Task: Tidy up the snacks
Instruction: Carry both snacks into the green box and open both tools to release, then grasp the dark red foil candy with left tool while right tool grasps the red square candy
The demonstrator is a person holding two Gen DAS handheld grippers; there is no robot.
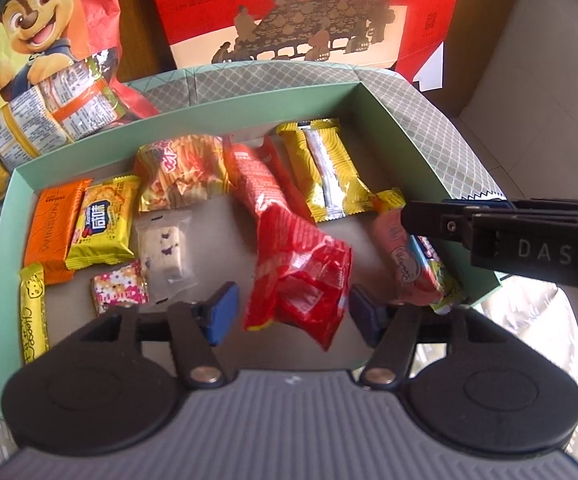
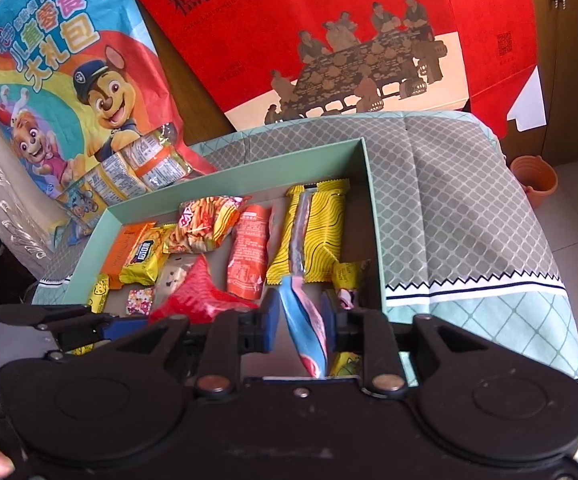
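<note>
A pale green box holds several snack packets. My left gripper is open over its near side. A crumpled red packet lies between the blue pads, which stand clear of it. In the right wrist view, my right gripper is partly open around a blue and pink packet that stands on edge, with a slim gap at the left pad. The left wrist view shows the right gripper at the box's right wall, over that same pink packet.
In the box lie an orange packet, a yellow biscuit packet, a long yellow bar and a cheese stick. A cartoon-dog bag and a red gift bag stand behind. An orange pot sits on the floor at right.
</note>
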